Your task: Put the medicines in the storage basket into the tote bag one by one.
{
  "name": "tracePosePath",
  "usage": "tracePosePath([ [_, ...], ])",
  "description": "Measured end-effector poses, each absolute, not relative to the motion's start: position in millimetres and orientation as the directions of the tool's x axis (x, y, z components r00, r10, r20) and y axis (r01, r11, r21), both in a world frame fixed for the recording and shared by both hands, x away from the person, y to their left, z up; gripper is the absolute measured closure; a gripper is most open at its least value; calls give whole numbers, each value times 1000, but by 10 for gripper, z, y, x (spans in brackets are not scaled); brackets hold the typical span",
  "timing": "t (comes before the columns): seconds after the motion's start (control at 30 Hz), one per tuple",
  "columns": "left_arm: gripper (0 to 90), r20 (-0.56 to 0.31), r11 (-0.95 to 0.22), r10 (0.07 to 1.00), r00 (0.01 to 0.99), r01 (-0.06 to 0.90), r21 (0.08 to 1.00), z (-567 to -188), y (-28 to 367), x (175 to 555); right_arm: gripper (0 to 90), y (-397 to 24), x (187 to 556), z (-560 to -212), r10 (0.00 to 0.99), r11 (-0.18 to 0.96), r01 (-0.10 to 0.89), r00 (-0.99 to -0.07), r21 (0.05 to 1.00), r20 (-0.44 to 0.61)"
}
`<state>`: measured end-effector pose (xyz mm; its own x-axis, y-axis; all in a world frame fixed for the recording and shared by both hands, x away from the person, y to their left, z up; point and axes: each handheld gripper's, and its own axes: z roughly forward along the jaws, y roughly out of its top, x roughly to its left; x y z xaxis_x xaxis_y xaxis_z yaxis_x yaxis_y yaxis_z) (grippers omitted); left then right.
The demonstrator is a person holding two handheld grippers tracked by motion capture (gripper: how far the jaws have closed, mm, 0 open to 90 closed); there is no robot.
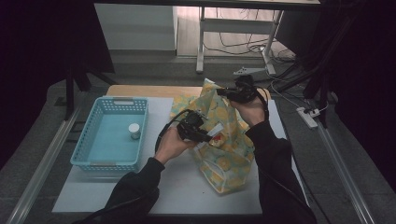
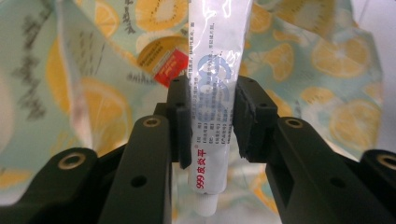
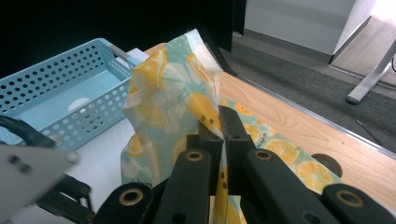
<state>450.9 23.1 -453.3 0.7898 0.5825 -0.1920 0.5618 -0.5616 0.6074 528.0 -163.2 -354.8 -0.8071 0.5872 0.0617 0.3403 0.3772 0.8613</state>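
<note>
White and glossy, the soft plastic tube of ointment (image 2: 212,116) carries the red print "999" with Chinese characters near its capped end, and rows of small blue-grey Chinese text above that I cannot read. The left gripper (image 2: 212,119) has its two black jaws closed on the middle of this tube, one pad on each side, so the jaws stand only as wide as the tube; the screw cap points back toward the gripper body, and the flat tail of the tube reaches forward past the pads. Directly beyond the fingertips is the pale green plastic bag printed with yellow lemon slices (image 2: 322,70), and on it, just left of the tube, is a round gold sticker with a red label; its writing is too small to read. In the high view the left gripper (image 1: 201,134) is against the near side of the bag (image 1: 224,163), with the tube (image 1: 215,130) at its tip. The right gripper (image 3: 220,126) has its jaws fully closed on the upper edge of the bag (image 3: 173,88), pinching a thin fold of the film between the pads and holding it raised above the table. To the left of this gripper, well apart, stands the light blue perforated plastic basket (image 3: 56,74); the high view shows a small white round jar (image 1: 134,130) inside the basket (image 1: 84,140).
</note>
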Motion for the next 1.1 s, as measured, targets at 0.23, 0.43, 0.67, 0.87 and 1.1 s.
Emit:
tracePosePath([
  [0.23, 691, -193, -544, 615, 765, 588, 598, -4647, 59, 4663, 900, -1636, 5283, -3554, 588, 378, 342, -807, 860, 63],
  [0.43, 691, -196, -521, 636, 746, 603, 604, -4721, 3, 4763, 900, -1656, 5289, -3561, 589, 376, 343, -805, 861, 64],
  [0.67, 691, -196, -494, 651, 733, 605, 624, -4695, -39, 4846, 900, -1659, 5292, -3556, 592, 376, 346, -803, 860, 64],
  [0.87, 691, -185, -478, 652, 735, 588, 653, -4620, -58, 4882, 900, -1670, 5302, -3556, 601, 372, 353, -797, 859, 67],
  [1.1, 691, -178, -467, 645, 743, 568, 678, -4595, -94, 4922, 900, -1688, 5307, -3540, 604, 370, 350, -795, 861, 64],
])
